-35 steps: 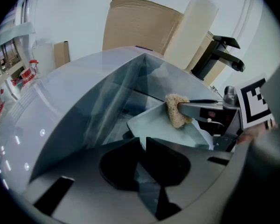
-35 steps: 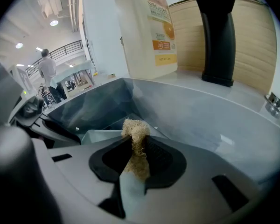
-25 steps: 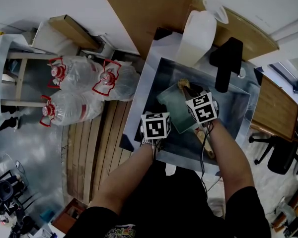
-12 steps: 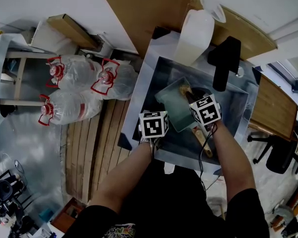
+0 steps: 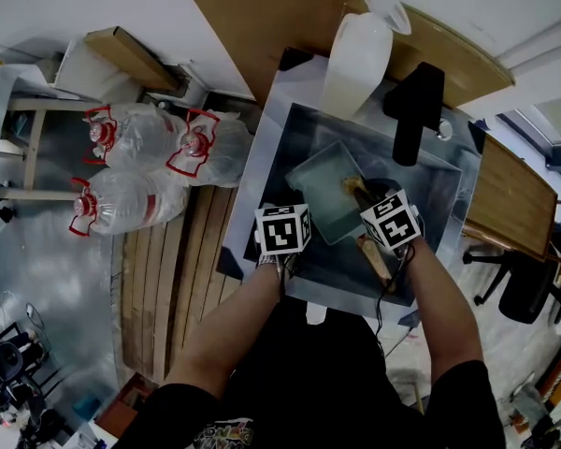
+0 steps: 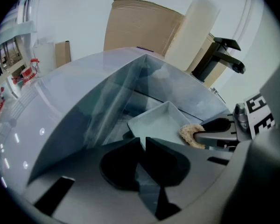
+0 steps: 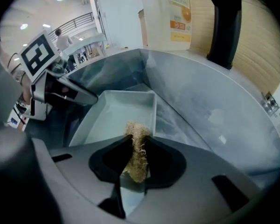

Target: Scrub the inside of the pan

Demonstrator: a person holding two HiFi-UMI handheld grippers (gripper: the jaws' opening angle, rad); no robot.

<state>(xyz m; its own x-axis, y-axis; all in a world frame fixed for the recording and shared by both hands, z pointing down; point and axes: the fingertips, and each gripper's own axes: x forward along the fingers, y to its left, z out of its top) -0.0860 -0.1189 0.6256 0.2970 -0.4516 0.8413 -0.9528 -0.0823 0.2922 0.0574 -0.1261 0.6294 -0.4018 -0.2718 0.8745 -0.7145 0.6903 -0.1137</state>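
Observation:
A pale rectangular pan (image 5: 325, 187) lies tilted in the steel sink (image 5: 262, 157). My left gripper (image 5: 291, 221) is at the pan's near left corner, and its jaws are closed on the pan's rim (image 6: 155, 120). My right gripper (image 5: 374, 210) is shut on a tan fibrous scrubber (image 7: 136, 149). The scrubber's tip rests inside the pan (image 7: 121, 113) near its right wall. From the left gripper view (image 6: 143, 146) the scrubber (image 6: 190, 133) shows at the pan's right corner, held by the right gripper (image 6: 218, 130).
A black faucet (image 5: 409, 110) rises behind the sink, beside a tall white jug (image 5: 355, 59). A brown wooden piece (image 5: 374, 255) lies in the sink under my right gripper. Large water bottles (image 5: 140, 166) sit on the floor to the left.
My right gripper has drawn the scrubber back toward me across the pan. The pan has shifted a little toward the sink's far side. The left gripper keeps its hold on the rim.

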